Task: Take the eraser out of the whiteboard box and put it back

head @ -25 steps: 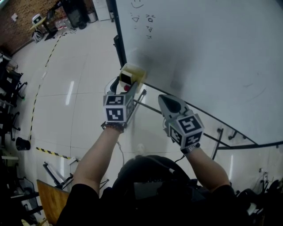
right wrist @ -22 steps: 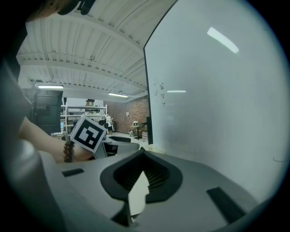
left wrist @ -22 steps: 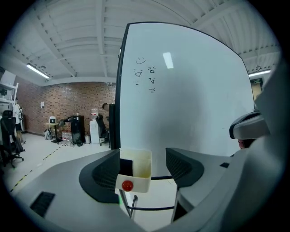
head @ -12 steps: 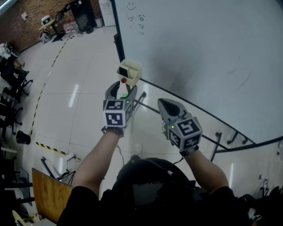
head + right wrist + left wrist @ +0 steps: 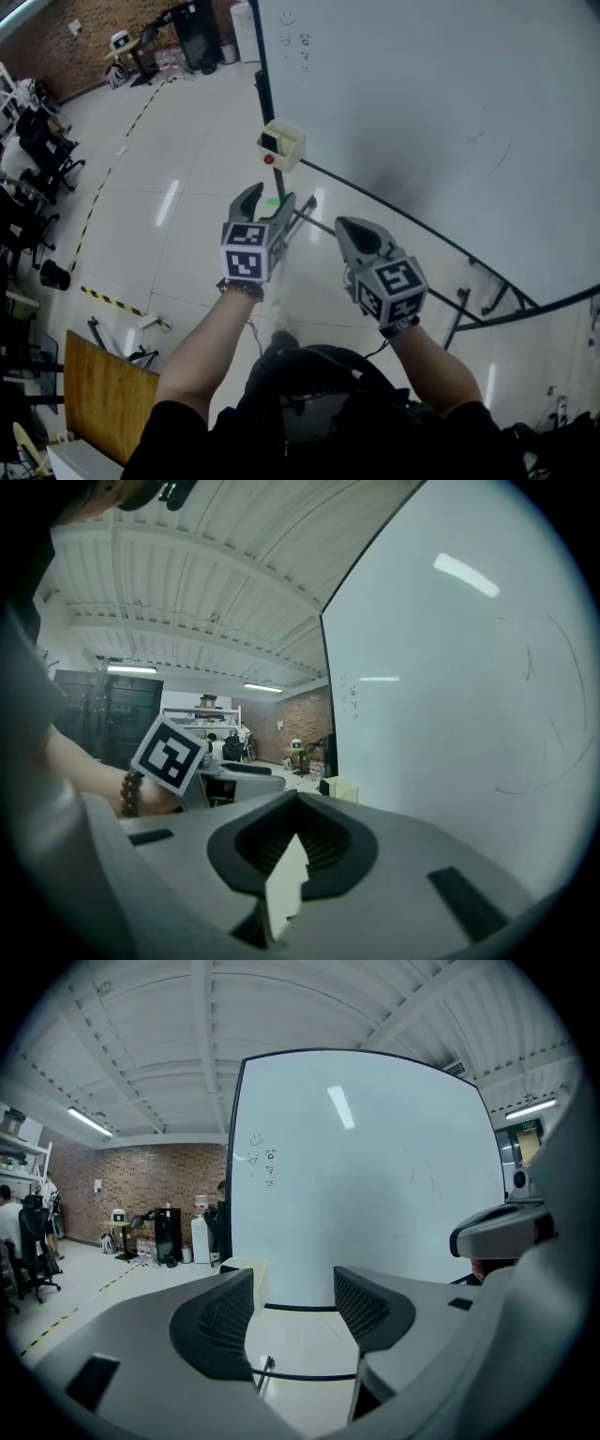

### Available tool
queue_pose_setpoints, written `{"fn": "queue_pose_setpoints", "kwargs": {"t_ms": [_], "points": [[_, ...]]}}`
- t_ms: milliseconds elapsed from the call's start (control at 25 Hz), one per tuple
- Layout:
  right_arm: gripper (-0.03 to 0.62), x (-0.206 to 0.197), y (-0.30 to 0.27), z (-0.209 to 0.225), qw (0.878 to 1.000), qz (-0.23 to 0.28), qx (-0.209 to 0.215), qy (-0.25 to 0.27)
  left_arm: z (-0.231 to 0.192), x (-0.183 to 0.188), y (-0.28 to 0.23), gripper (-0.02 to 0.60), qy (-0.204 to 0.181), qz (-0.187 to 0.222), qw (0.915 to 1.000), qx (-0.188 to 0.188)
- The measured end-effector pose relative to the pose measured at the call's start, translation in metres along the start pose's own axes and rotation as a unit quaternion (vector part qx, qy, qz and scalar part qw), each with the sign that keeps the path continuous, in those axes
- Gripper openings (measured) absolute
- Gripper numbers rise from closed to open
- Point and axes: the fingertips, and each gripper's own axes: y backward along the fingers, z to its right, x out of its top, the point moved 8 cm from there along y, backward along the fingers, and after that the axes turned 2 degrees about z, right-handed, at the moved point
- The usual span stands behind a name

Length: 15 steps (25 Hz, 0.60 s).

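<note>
Head view, both forearms outstretched, left tongs [image 5: 268, 195] spread, closing, empty, right tongs [image 5: 348, 225] pressed together

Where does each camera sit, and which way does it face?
Head view: on the person's head, looking steeply down at whiteboard, box; shows both forearms, left gripper, right gripper.
Left gripper view: on the left gripper, facing the whiteboard through its empty, closing jaws.
Right gripper view: on the right gripper, along the whiteboard over shut jaws; left wrist shows.
All three share whiteboard and box.
</note>
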Motion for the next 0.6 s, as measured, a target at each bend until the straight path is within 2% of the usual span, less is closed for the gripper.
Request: {"fn": "queue_pose_setpoints", "kwargs": {"t_ms": [80, 280, 600], "points": [[0.025, 0.001, 0.007, -0.006, 1.0, 0.002, 0.006, -0.002, 0.005, 0.002, 0.011, 0.249, -0.001, 0.003, 1.0, -0.001], [0.025, 0.001, 0.016, -0.018, 1.0, 0.011, 0.011, 0.0, 0.018, 0.006, 0.033, 0.141, -0.001, 0.015, 0.9998, -0.016], [0.025, 0.009, 0.009, -0.042, 1.0, 0.025, 0.017, -0.001, 0.016, 0.011, 0.056, 0.015, -0.004, 0.021, 0.9987, -0.046]]}}
